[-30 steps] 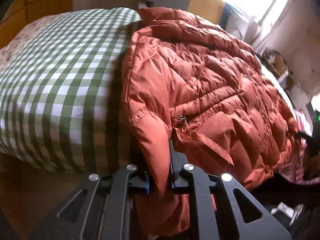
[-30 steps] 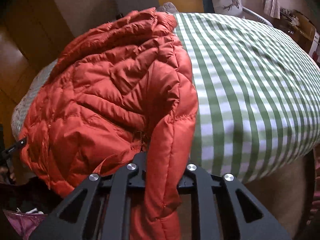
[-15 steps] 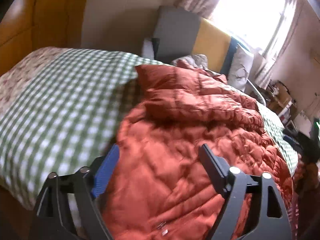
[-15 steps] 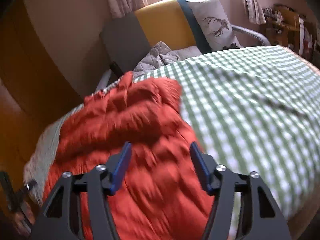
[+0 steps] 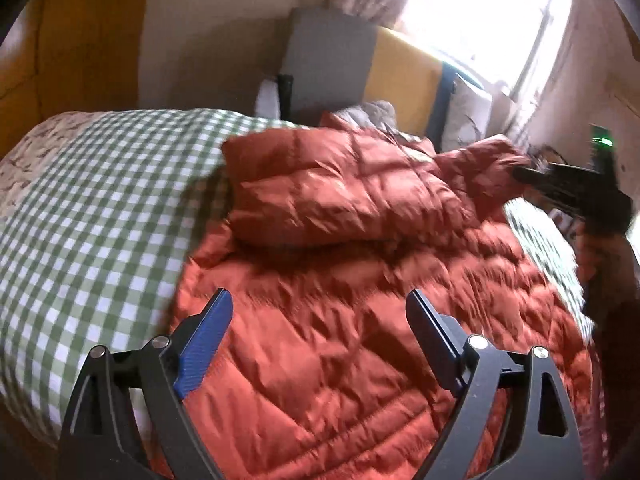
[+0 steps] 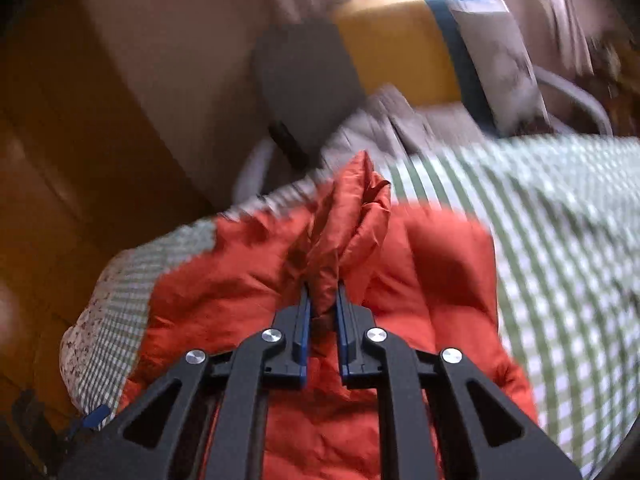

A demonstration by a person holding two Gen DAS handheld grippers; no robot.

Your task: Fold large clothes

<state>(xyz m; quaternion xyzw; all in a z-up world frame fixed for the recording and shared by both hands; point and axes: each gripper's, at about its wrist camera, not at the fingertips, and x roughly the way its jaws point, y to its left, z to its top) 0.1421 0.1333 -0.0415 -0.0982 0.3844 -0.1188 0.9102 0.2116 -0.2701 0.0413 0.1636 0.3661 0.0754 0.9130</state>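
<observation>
A: Item one, your left gripper (image 5: 318,330)?

B: Fingers spread wide, nothing between them. Blue pad visible on the left finger (image 5: 204,346). You hold it over the near part of the jacket; whether it touches the fabric, I cannot tell.

A: Item two, your right gripper (image 6: 323,300)?

B: Fingers drawn close together, pinching a bunched fold of the jacket. The fold stands up in a crumpled peak just beyond the fingertips. In the left wrist view this gripper shows at the right edge, dark and blurred, with a small green light above it.

A: Item three, the jacket (image 5: 360,280)?

B: Quilted, rust-red, puffy. It lies on the bed, across the green-and-white checked cover (image 5: 100,208). One padded section is folded over and sits on top at the far side. Both views are blurred by motion, so the seams are hard to read.

A: Item four, surroundings?

B: A headboard (image 6: 384,40) in grey, yellow and blue panels at the far end of the bed. A pale pillow (image 6: 500,64) leaning against it. A grey garment (image 6: 384,128) crumpled beside the pillow. A bright window (image 5: 480,8) behind. Orange wood panelling (image 6: 60,160) to your left.
</observation>
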